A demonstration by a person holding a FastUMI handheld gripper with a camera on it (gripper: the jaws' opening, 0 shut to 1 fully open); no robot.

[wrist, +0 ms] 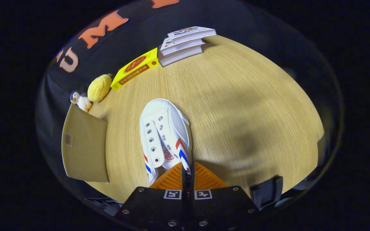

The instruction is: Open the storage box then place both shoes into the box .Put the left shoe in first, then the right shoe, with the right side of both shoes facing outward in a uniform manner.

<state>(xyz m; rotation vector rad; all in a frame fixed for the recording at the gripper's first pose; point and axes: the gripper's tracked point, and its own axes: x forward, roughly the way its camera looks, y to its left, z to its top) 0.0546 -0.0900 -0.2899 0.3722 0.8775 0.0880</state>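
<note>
The gripper (186, 170) has its fingers clenched on the heel collar of the white canvas shoe with red and blue stripes (164, 134), toe pointing to 12 o'clock above the pale wooden desk (236, 96). The thin pinch could slip, and the shoe could twist before reaching the tan storage box flap (85, 144) at 9 o'clock.

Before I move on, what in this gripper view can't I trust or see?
- Shoe heel: hidden behind the gripper, whose fingers are closed on the collar edge.
- Storage box: the lid flap shows; its inside is out of sight.
- Second shoe: whereabouts unknown.
- Yellow box print: too small to read.
</note>
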